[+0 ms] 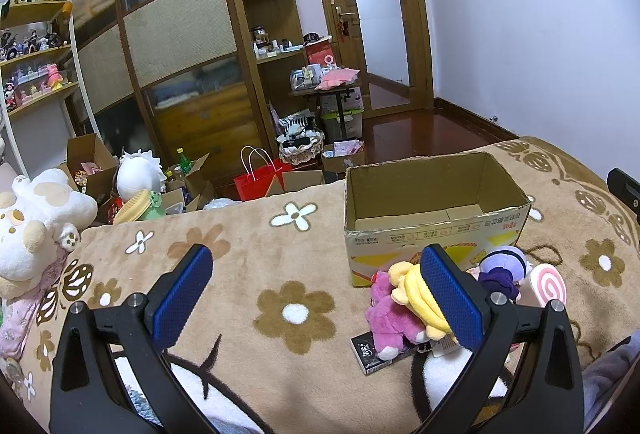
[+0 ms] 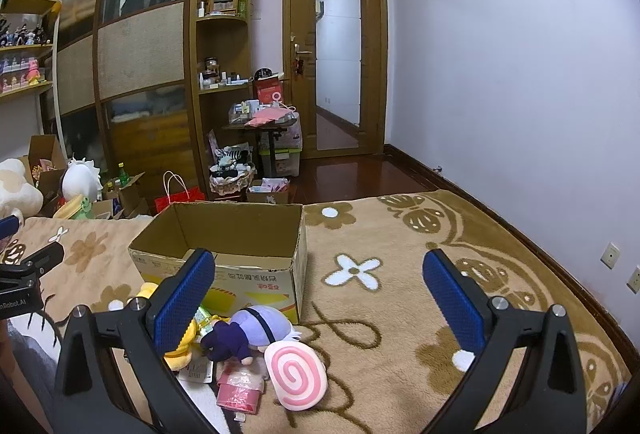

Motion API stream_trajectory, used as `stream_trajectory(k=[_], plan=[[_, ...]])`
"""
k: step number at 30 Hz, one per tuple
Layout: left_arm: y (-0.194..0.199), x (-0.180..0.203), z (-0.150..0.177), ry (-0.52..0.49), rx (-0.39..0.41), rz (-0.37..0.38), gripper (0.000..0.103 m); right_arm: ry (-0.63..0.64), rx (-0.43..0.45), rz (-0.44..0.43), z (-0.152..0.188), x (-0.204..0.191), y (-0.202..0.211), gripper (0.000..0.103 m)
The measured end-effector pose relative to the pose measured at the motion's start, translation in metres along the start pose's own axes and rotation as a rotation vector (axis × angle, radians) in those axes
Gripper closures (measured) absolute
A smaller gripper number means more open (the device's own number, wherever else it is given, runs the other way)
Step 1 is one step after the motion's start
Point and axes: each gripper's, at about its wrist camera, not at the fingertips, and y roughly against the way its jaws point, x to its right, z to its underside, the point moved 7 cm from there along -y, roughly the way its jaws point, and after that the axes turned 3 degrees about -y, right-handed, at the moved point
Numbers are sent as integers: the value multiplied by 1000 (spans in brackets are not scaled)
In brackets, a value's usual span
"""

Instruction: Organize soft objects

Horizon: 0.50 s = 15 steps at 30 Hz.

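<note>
An empty cardboard box stands open on the flowered blanket. In front of it lies a heap of soft toys: a pink plush, a yellow plush, a purple-haired doll and a pink swirl cushion. My left gripper is open over bare blanket, its right finger in front of the heap. My right gripper is open, with the heap by its left finger.
A large white and tan plush lies at the bed's left end. A black card pack and a pink packet lie by the toys. Beyond the bed edge are boxes, a red bag and wardrobes.
</note>
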Motion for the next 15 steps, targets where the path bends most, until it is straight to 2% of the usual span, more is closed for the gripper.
stream_trajectory(k=[15], plan=[[0,1,0,-2,-3,-1,1,-2,-2,0,0,0,0,0]])
